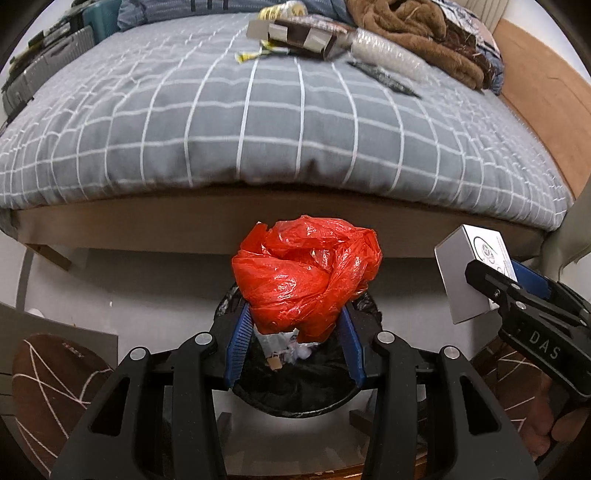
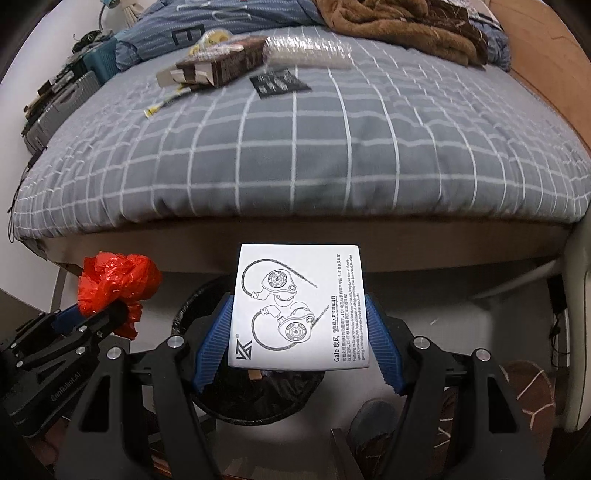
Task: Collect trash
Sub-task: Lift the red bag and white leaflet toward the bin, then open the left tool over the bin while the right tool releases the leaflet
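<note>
My left gripper (image 1: 295, 325) is shut on a crumpled red plastic bag (image 1: 306, 273) and holds it above a black-lined trash bin (image 1: 295, 391) on the floor by the bed. The bag also shows in the right wrist view (image 2: 114, 284). My right gripper (image 2: 299, 325) is shut on a white earphone box (image 2: 299, 306) above the same bin (image 2: 258, 391). The box appears at the right of the left wrist view (image 1: 469, 273). On the bed lie a brown carton (image 2: 221, 70), a clear plastic wrap (image 2: 306, 53), a black packet (image 2: 279, 85) and a yellow wrapper (image 2: 162, 105).
A grey checked bed (image 1: 280, 122) fills the upper part of both views. A brown blanket (image 1: 413, 33) lies at its far right. Suitcases (image 2: 59, 110) stand at the left. Brown slippers (image 1: 55, 384) lie on the floor beside the bin.
</note>
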